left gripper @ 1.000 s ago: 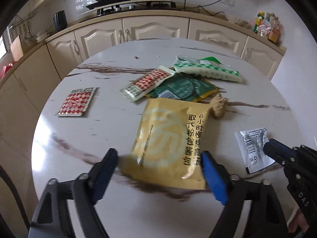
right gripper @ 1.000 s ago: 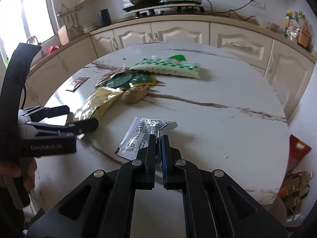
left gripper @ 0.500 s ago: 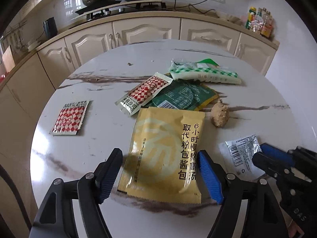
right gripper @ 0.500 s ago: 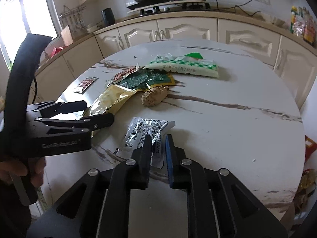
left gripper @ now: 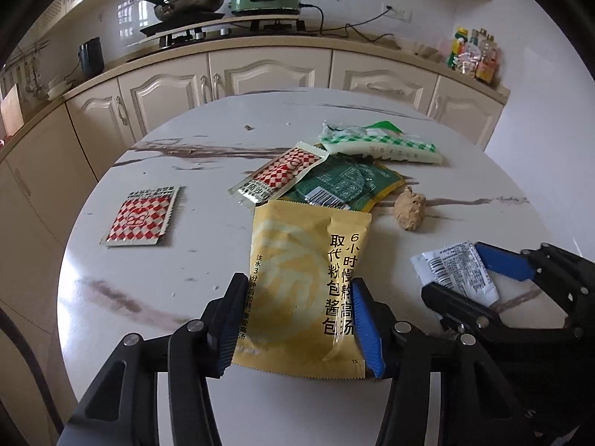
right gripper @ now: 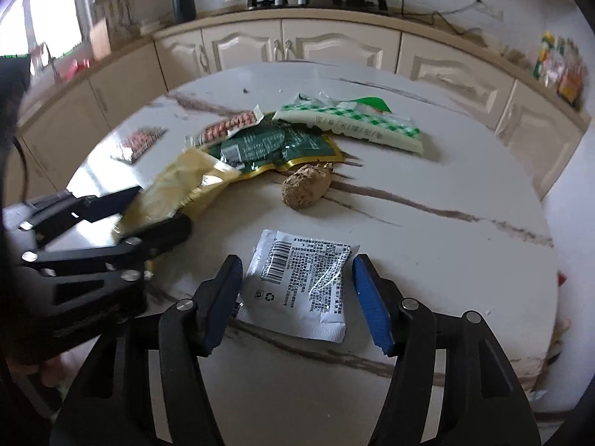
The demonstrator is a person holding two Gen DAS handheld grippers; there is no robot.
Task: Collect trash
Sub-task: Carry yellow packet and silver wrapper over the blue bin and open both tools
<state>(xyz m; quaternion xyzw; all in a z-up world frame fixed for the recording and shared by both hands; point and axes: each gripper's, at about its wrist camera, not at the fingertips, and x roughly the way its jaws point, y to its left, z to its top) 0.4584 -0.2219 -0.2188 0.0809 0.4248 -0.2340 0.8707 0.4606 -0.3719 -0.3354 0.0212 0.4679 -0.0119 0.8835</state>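
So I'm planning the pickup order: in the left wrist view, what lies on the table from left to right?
Red-checkered sachet → yellow sauce packet → brown lump → white barcode sachet.

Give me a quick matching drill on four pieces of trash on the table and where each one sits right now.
Things:
1. yellow sauce packet
2. silver sachet
3. brown lump
4. red checked packet

Places:
A. alone near the table's left edge
B. between the fingers of the left hand-held gripper
C. beside the dark green packet
D. between the fingers of the right hand-held gripper

Pairs: 1-B, 2-D, 3-C, 4-A
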